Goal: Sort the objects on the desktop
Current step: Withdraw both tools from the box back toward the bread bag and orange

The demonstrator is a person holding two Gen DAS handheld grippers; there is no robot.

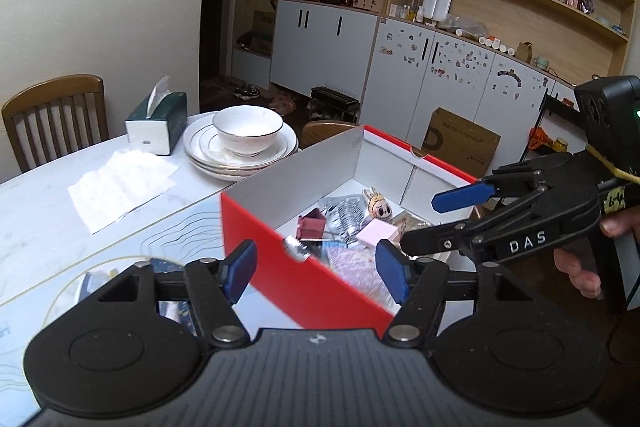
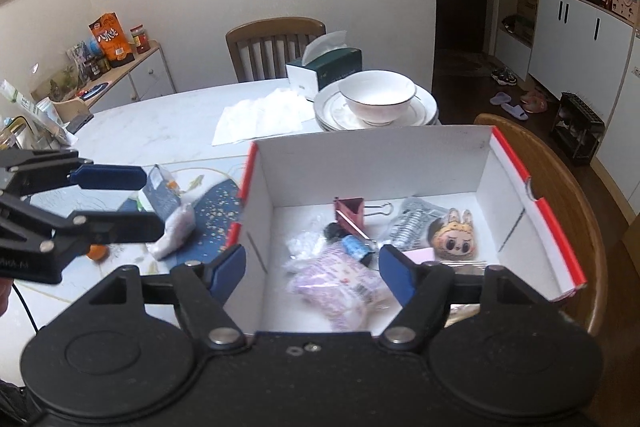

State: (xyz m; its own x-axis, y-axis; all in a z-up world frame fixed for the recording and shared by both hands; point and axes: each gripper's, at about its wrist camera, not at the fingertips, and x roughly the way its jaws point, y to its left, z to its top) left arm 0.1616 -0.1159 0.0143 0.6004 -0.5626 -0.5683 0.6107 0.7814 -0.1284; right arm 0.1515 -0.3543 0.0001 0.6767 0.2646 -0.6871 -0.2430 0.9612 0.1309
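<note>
The table (image 2: 160,123) is white marble-look, and the red cardboard box (image 2: 552,227) with its white inside sits at the near right edge, long axis running away from the right wrist camera, open top up. Behind it there's a stack of plates (image 2: 424,107) with a bowl (image 2: 378,99) on top, a green tissue box (image 2: 332,67) and some flat paper sheets (image 2: 260,115), so the far side is pretty crowded; the left side has more room, just a blue patterned mat (image 2: 212,211) with a small carton (image 2: 160,193), a white packet (image 2: 176,231) and something orange (image 2: 97,251) on it.

Inside the box: a pinkish-purple printed packet (image 2: 340,283) lying diagonally near the front wall, a dark red binder clip (image 2: 352,211) with handles pointing right, a clear plastic-wrapped item (image 2: 412,223), a bunny-eared doll face charm (image 2: 452,239) facing up and a pink block (image 1: 378,233).

Left gripper (image 1: 316,273) hangs over the box's near wall, fingers spread, holding nothing. Right gripper (image 2: 312,273) is above the box interior, also spread wide and empty.
</note>
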